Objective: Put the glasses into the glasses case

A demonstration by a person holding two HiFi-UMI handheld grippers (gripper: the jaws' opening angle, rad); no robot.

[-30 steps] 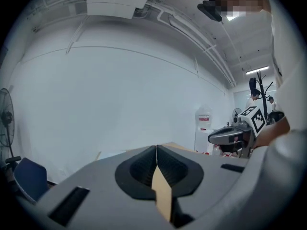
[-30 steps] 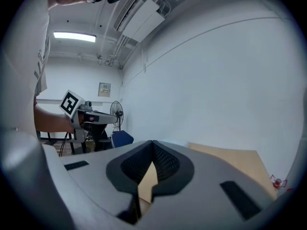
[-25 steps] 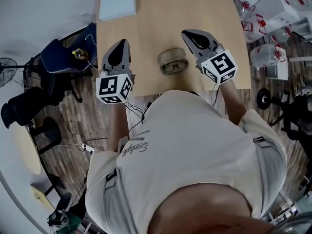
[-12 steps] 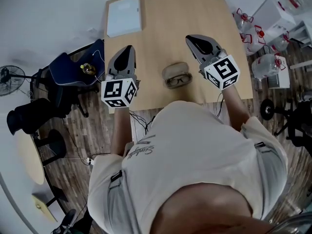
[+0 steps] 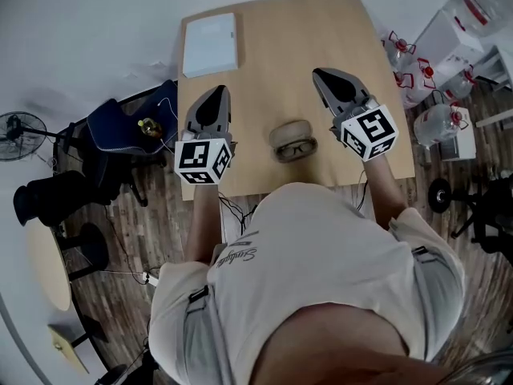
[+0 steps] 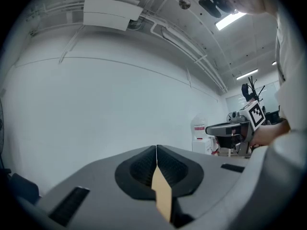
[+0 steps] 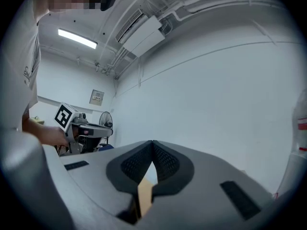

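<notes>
While your left tongs [image 5: 216, 93] and right tongs [image 5: 322, 75] hover shut and empty, the glasses [image 5: 297, 147] lie between them on the counter [image 5: 272, 46], against the glasses case [image 5: 288, 130] and seemingly not yet inside it — grasping and placing are both left to do.

Glasses [image 5: 295, 147] too small to tell whether inside or just against the glasses case [image 5: 289, 129], table's [image 5: 272, 54] near edge behind the person's torso [image 5: 309, 247] (hands hidden beneath left gripper [image 5: 218, 90] and right gripper [image 5: 319, 73])

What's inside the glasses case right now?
The glasses lie against the near edge of the glasses case; whether they sit inside it or just before it is too small to tell. Anything beneath them is covered.
</notes>
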